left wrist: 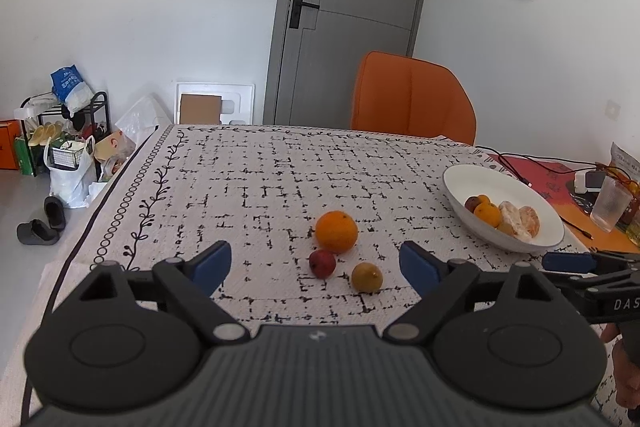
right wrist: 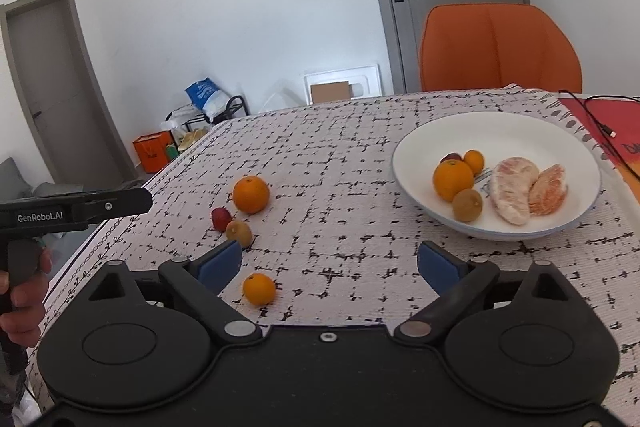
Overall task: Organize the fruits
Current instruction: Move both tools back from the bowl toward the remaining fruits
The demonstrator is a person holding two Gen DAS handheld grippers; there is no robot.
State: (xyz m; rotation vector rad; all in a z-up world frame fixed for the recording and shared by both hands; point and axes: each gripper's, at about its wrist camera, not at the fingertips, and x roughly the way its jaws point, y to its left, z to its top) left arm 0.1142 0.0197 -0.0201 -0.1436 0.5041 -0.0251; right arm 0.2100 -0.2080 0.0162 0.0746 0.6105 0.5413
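- Both jaws are held wide with nothing between: left gripper (left wrist: 316,265), right gripper (right wrist: 330,265).
- Loose fruit is seen mid-table: large orange (left wrist: 336,231), red fruit (left wrist: 322,263), kiwi (left wrist: 367,277), small orange (right wrist: 259,289).
- The bowl (right wrist: 424,135) sits at two o'clock, near the right table edge; bare cloth (left wrist: 256,179) lies toward twelve.

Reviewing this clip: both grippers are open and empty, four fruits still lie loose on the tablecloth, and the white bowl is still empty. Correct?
Not quite: the white bowl is not empty. The right wrist view shows fruit in it already, among them an orange and peeled citrus segments. The rest stands.
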